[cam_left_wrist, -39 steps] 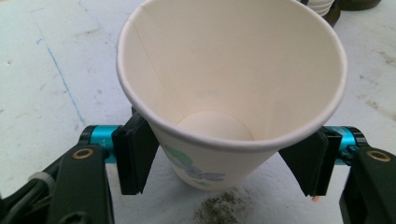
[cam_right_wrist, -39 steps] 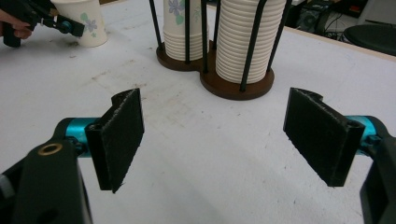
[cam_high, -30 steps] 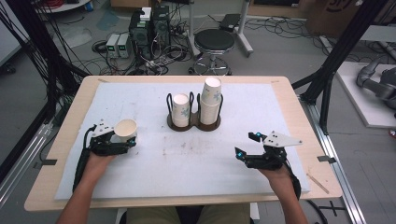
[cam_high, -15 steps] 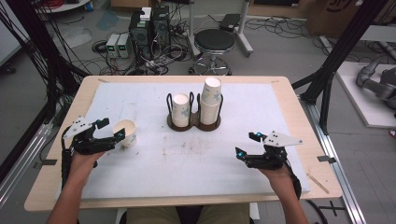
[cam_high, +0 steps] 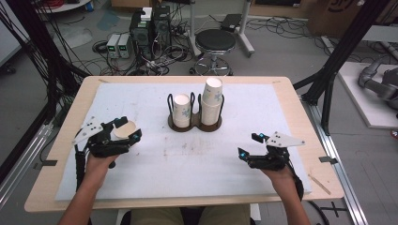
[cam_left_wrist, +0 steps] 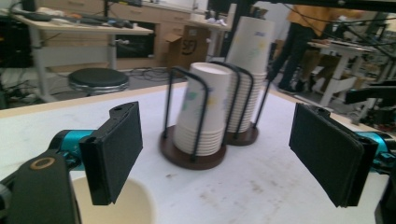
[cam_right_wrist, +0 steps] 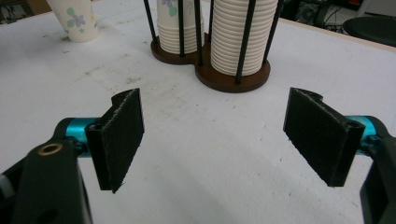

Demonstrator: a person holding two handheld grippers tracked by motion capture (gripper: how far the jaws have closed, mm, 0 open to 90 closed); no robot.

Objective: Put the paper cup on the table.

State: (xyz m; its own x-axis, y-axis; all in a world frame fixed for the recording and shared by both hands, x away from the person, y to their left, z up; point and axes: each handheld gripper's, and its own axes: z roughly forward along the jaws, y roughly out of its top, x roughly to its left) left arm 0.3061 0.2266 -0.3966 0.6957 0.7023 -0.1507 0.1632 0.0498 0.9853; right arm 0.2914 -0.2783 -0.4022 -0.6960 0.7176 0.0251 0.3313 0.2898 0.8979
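White padding covers the wooden table (cam_high: 61, 154), with cables and a stool on the floor behind. At nine o'clock a single paper cup (cam_high: 125, 130) stands upright, just beside the left gripper (cam_high: 126, 136), whose jaws have just been closing slightly yet stand wide, with nothing pinched between them. The right gripper (cam_high: 248, 146) at four o'clock is spread open and empty. The cup is best squeezed lightly to avoid crushing. At twelve o'clock, the wire holder (cam_high: 195, 123) carries two cup stacks (cam_high: 212, 101), the right one taller.
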